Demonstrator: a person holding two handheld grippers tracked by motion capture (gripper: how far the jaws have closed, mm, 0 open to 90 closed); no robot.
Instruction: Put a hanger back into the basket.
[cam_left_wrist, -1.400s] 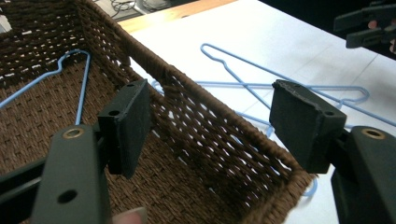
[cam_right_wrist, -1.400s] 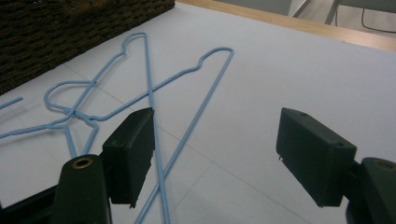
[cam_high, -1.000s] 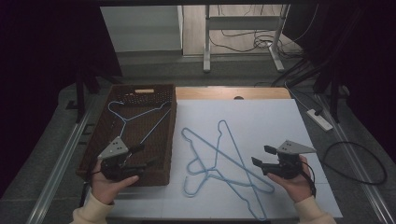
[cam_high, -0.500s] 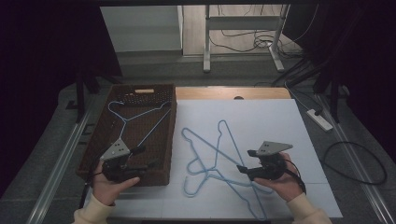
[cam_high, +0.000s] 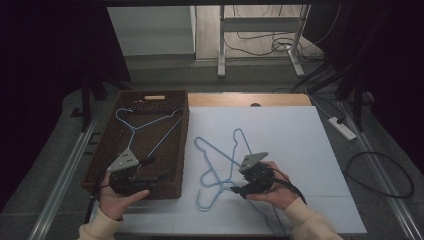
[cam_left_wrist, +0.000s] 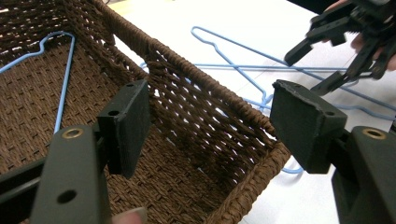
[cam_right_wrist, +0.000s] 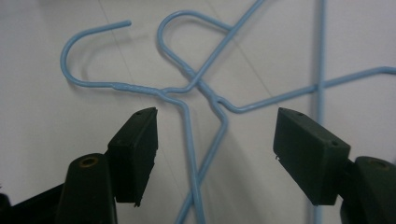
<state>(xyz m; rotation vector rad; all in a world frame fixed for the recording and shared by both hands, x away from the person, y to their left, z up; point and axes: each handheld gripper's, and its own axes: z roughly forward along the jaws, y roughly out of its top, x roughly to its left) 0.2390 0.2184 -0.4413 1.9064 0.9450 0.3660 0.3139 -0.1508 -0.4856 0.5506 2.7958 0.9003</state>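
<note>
Blue wire hangers (cam_right_wrist: 196, 116) on white table, untouched between right gripper's (cam_right_wrist: 215, 140) wide jaws

Looking like a lab or recording workspace: white sheet (cam_high: 280, 135) covering the table, cables (cam_high: 260, 42) trailing across the far floor, power strip (cam_high: 342, 128) lying right, dark surroundings.

Wicker basket (cam_high: 105, 150) on the left part of the table, one wire hanger (cam_high: 145, 125) lying inside it, white board (cam_high: 300, 150) just right of the basket, tangled hangers (cam_high: 220, 165) on the board near the basket, power strip (cam_high: 342, 128) on the floor at right.
</note>
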